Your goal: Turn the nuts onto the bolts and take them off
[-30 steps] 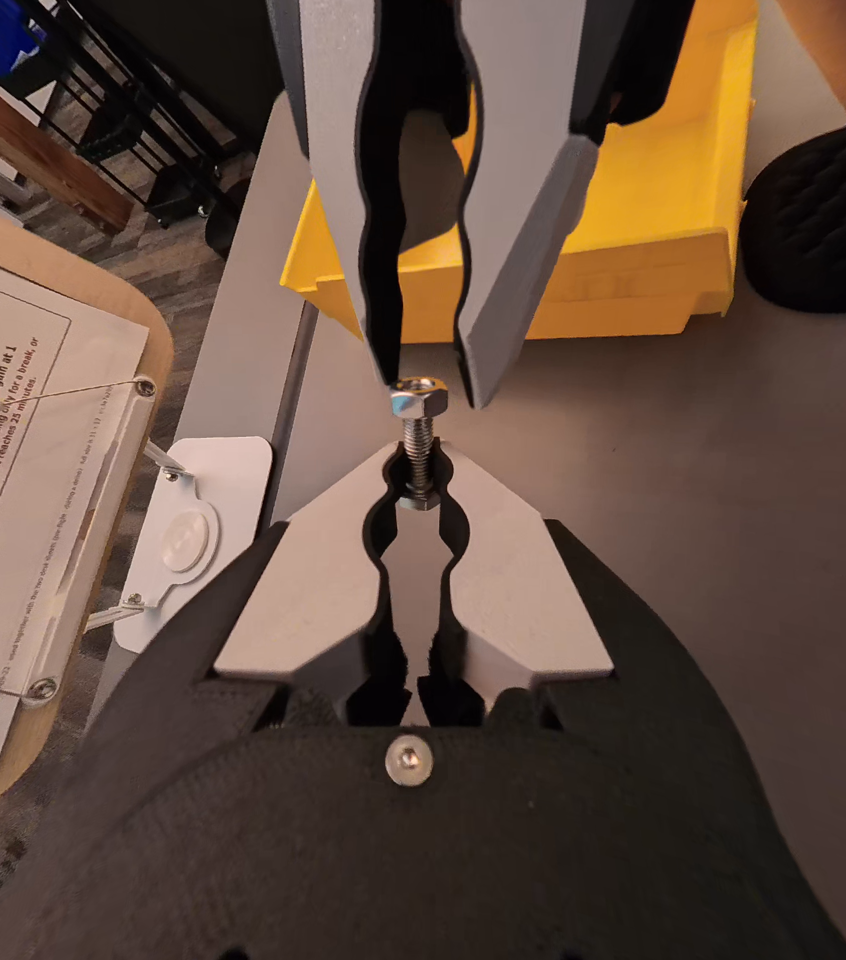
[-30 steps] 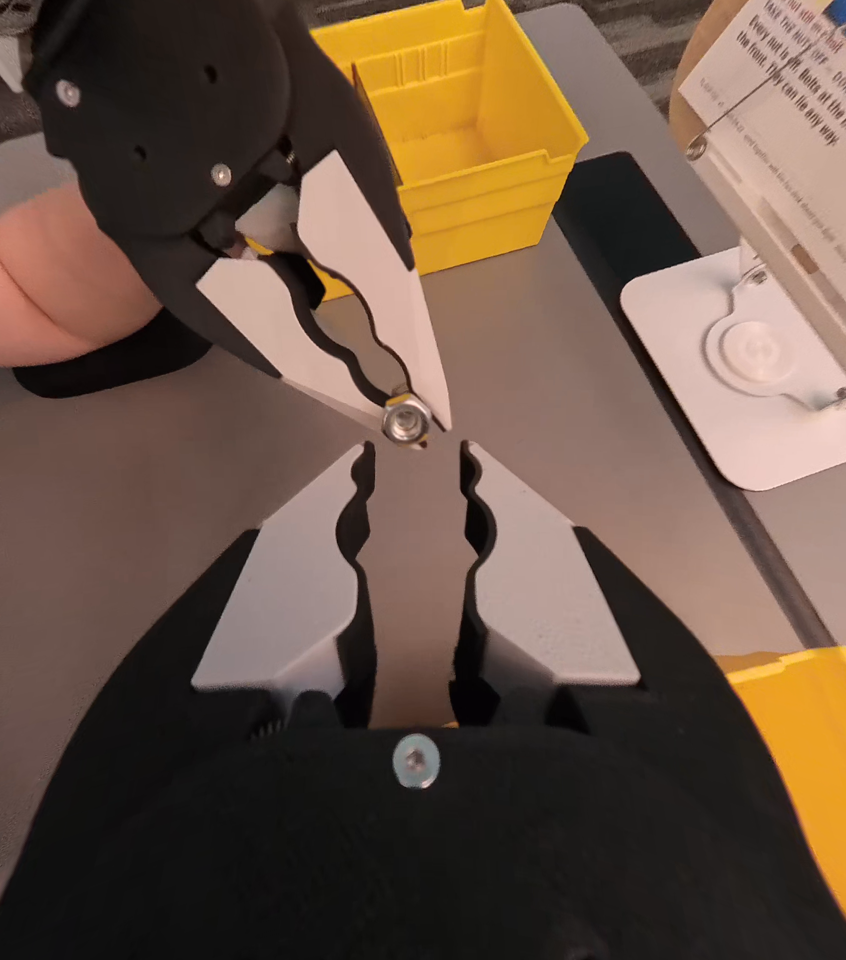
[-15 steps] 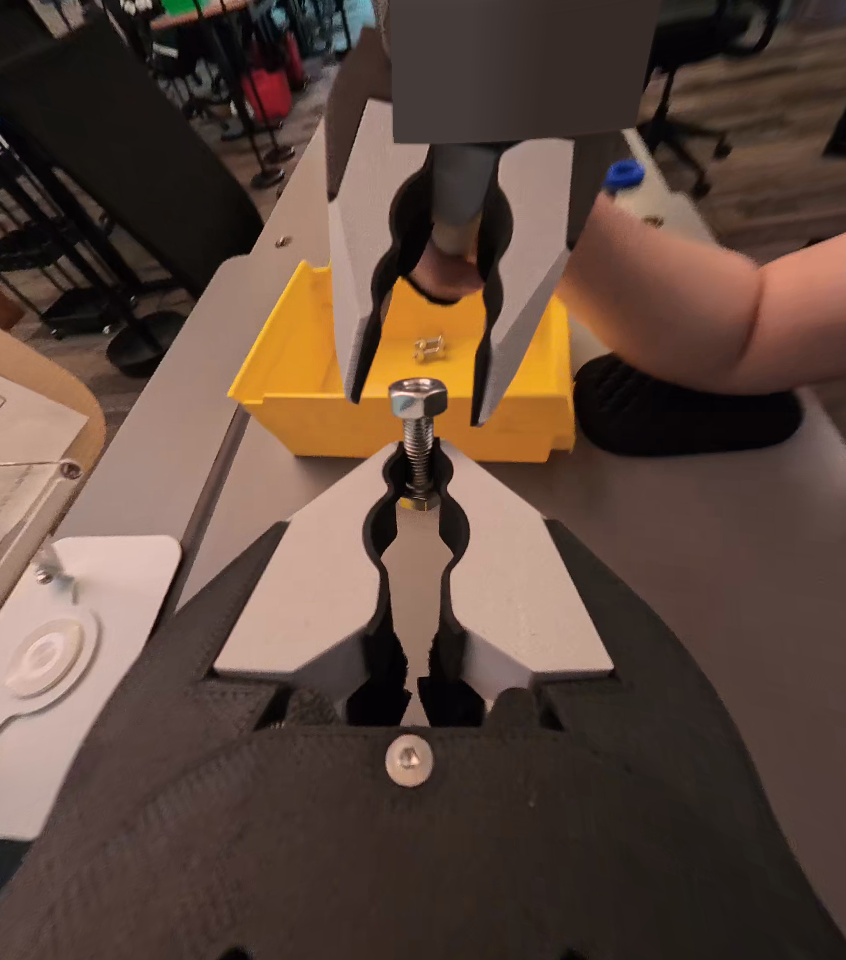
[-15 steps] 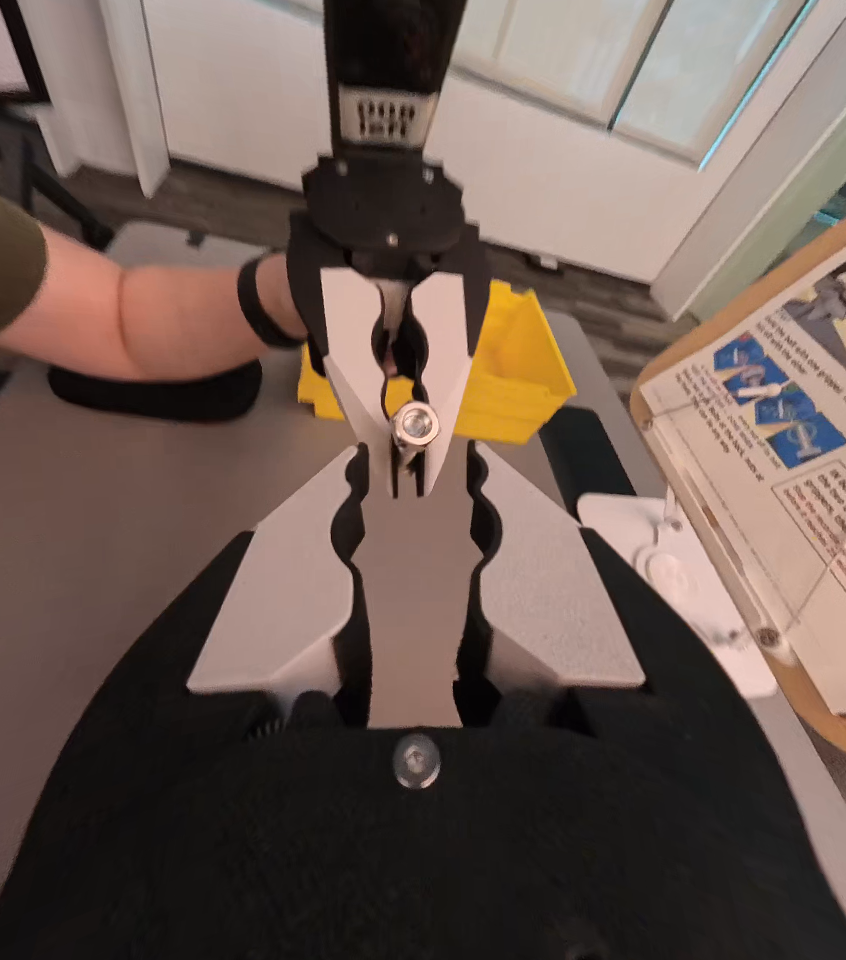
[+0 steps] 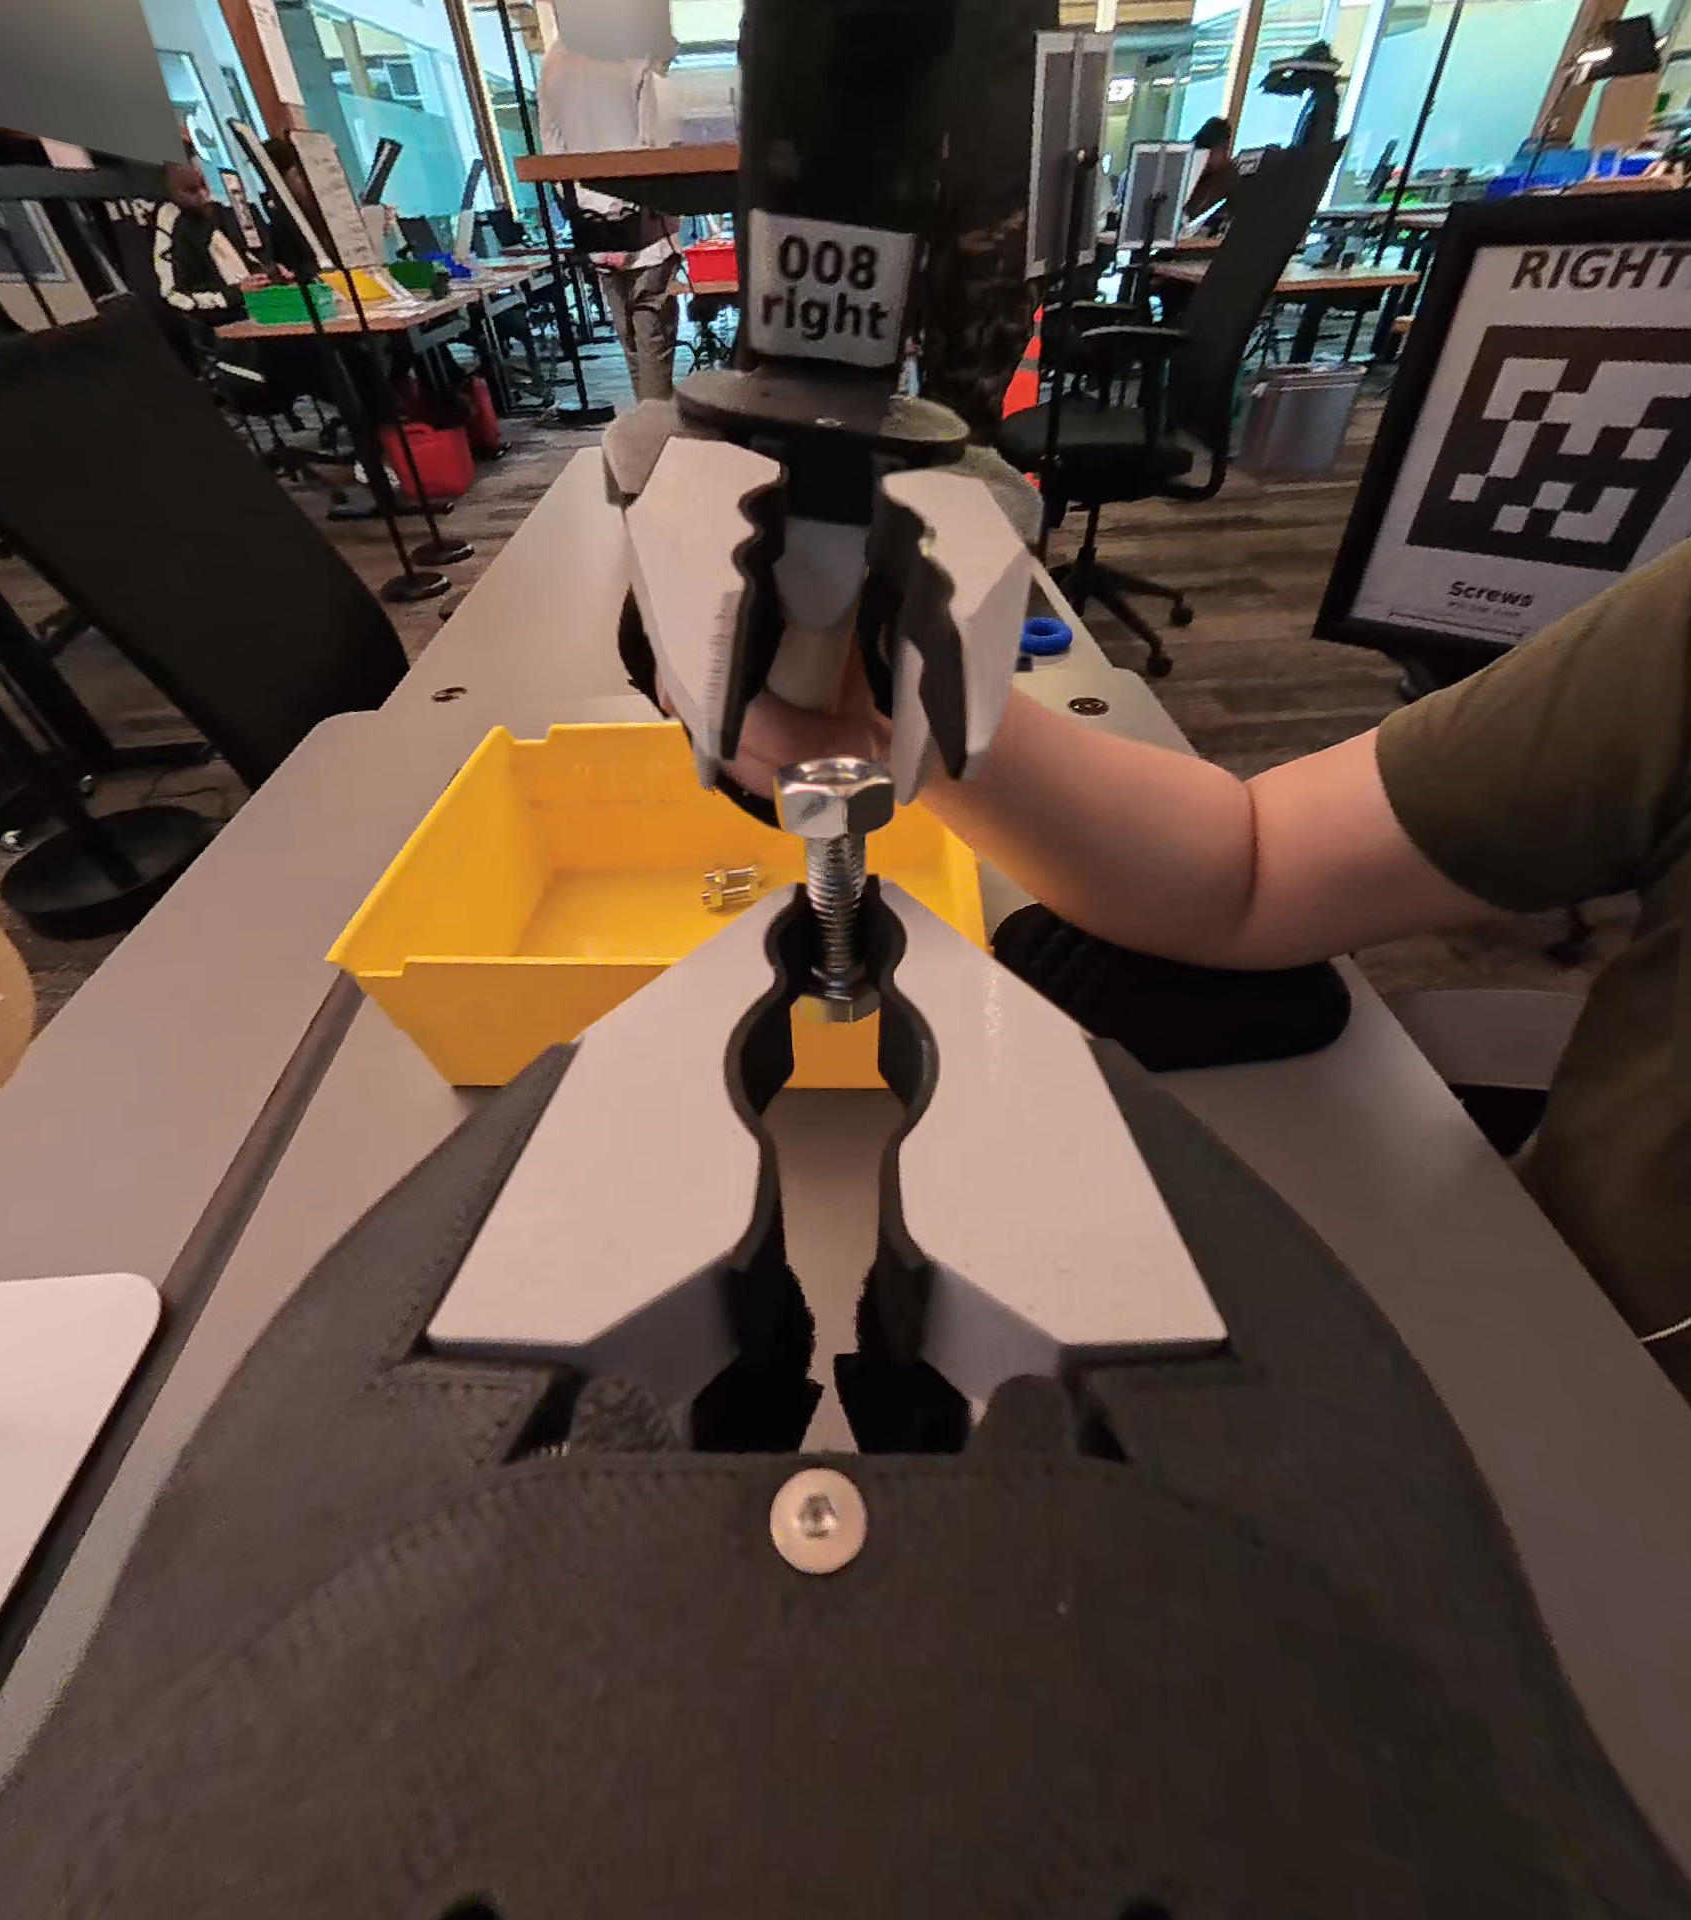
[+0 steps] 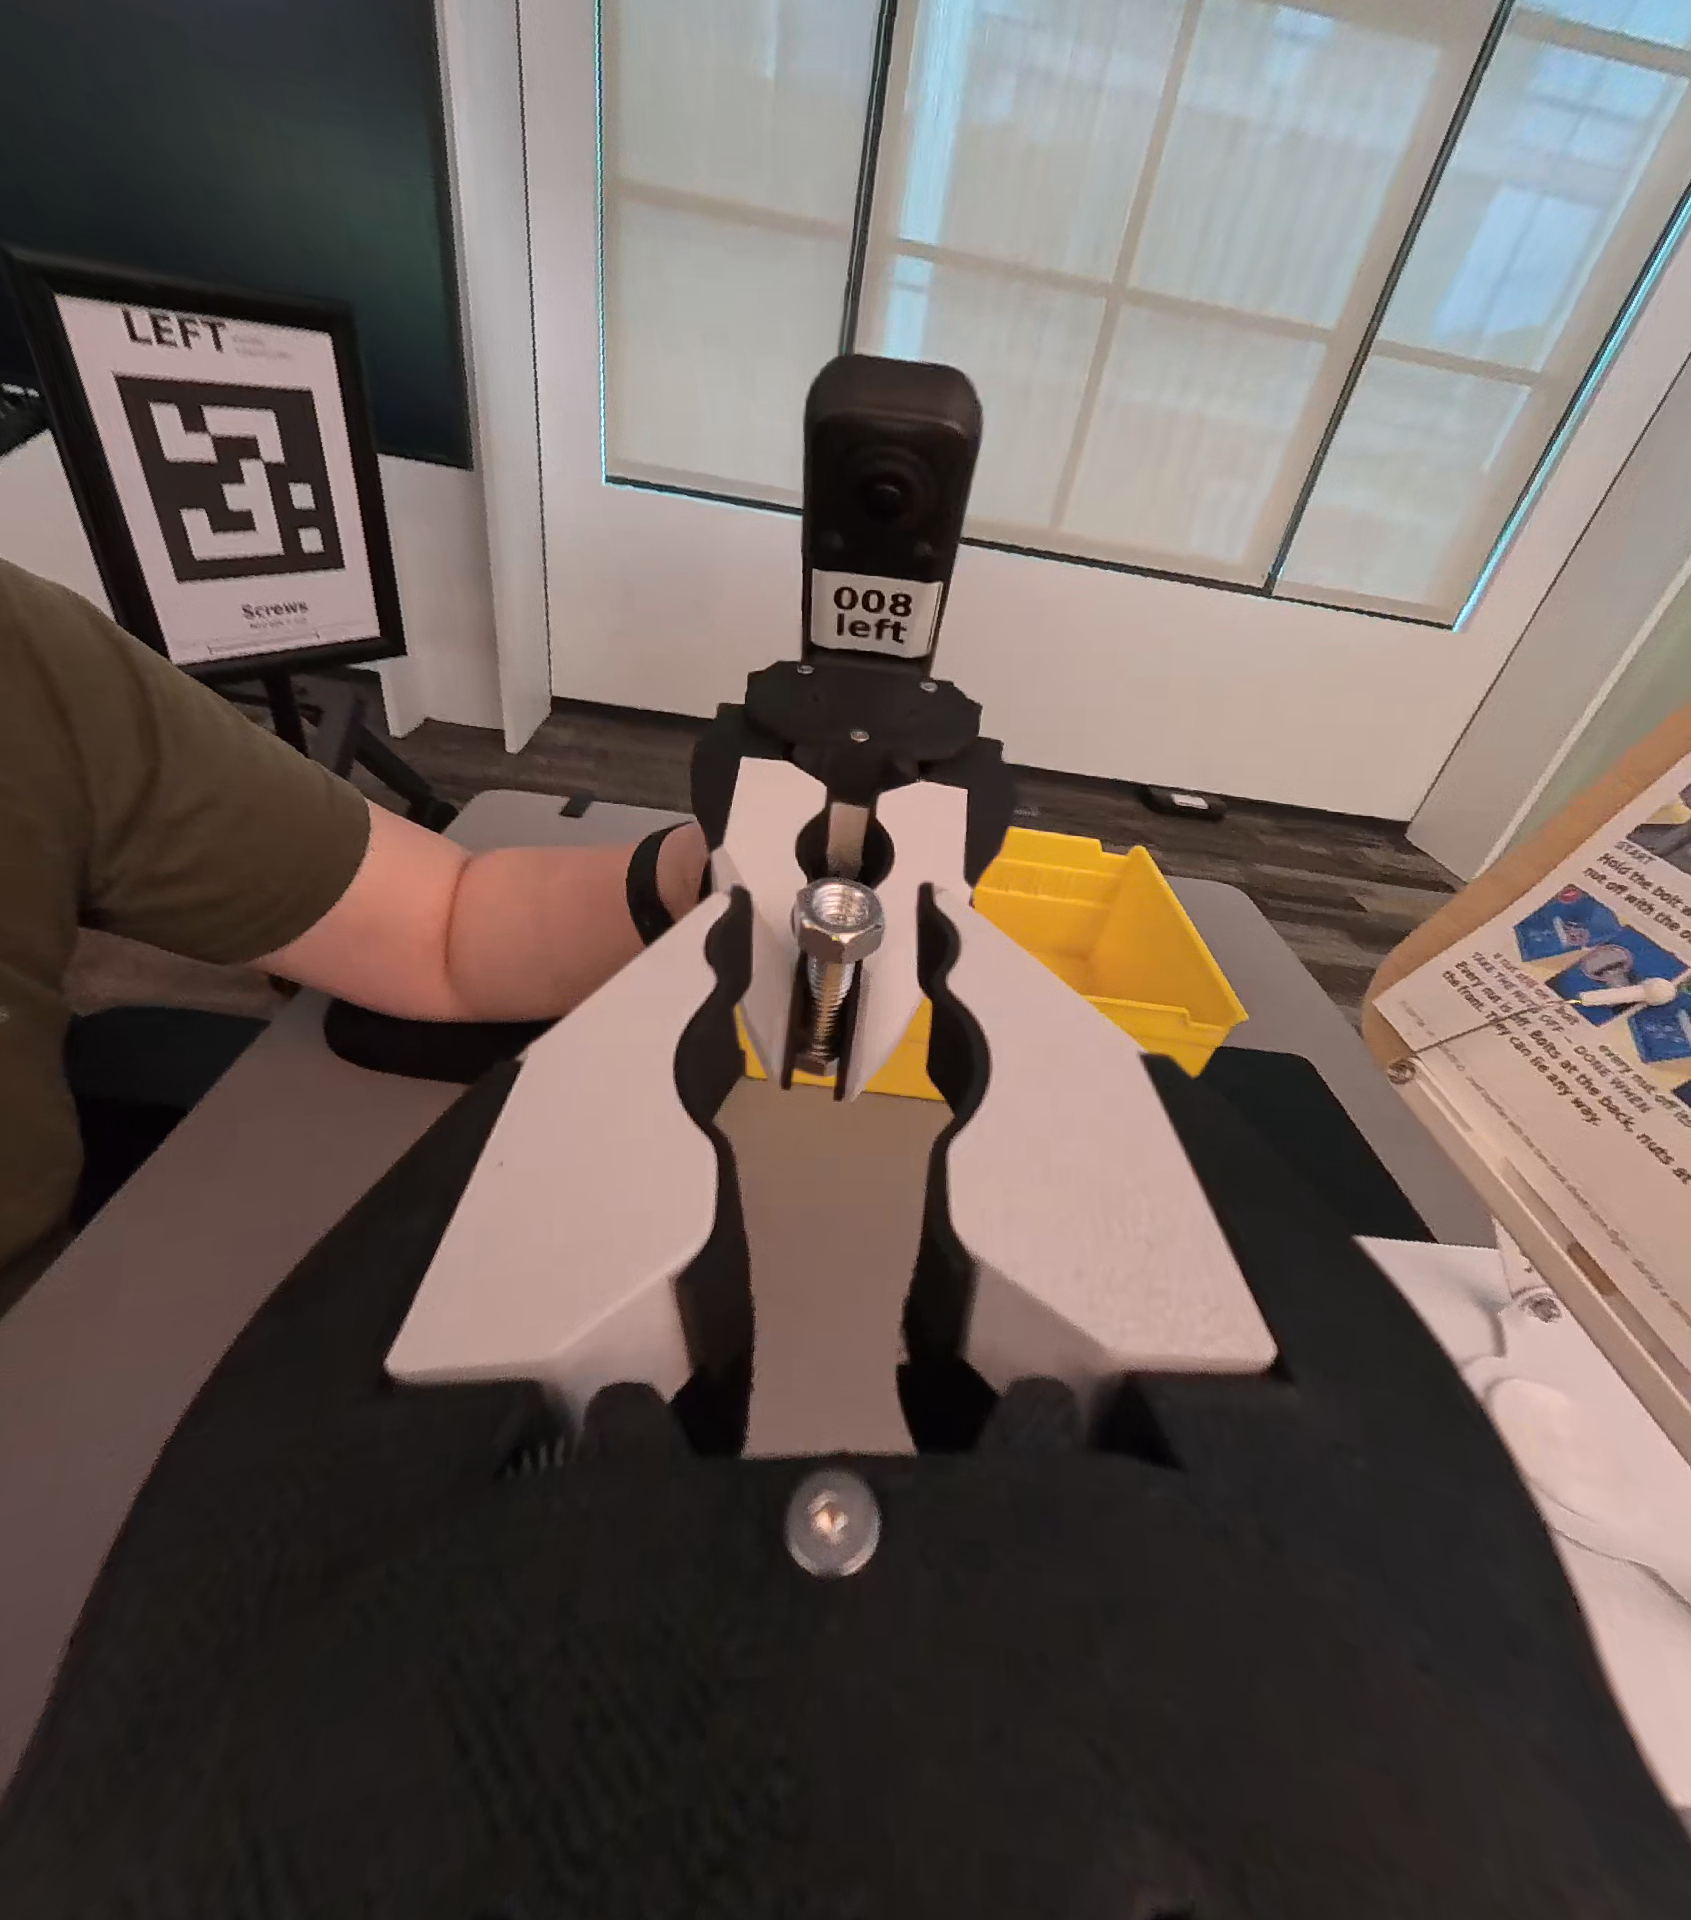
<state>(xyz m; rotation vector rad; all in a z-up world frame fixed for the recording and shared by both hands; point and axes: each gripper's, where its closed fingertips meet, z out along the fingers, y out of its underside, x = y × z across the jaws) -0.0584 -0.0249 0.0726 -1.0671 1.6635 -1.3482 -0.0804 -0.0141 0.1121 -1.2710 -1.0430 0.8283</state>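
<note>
- Your left gripper (image 5: 836, 935) is clamping the bolt (image 5: 836, 899) near its head, fingers closed tight on the lower shank, centre of the left wrist frame.
- Bolt is pointing up and away from the left gripper's camera, head sitting in the notch between the fingers, threaded shank sticking out above the tips.
- Nut (image 5: 834, 795) is sitting at the top end of the bolt, threaded on; you can't tell how far.
- Your right gripper (image 5: 825, 758) is coming in from the upper centre of that frame, fingers apart, tips flanking the nut on either side; contact with the nut unclear.
- In the right wrist frame, your right gripper (image 6: 836, 925) is showing fingers spread wide, with the nut (image 6: 838, 925) sitting between the tips, centre frame.
- The left gripper (image 6: 825, 1070) is facing the camera there, gripping the bolt (image 6: 825, 1013) upright.
- Yellow bin (image 5: 560, 914) is resting on the grey tabletop (image 5: 197, 1039) behind the bolt, centre left of the left wrist frame; one more nut-and-bolt piece (image 5: 729, 888) is lying inside it.
- Your forearm (image 5: 1163, 862) is resting on a black pad (image 5: 1194, 997) at right.
- Instruction sheet (image 6: 1651, 987) is standing at the right edge of the right wrist frame.
</note>
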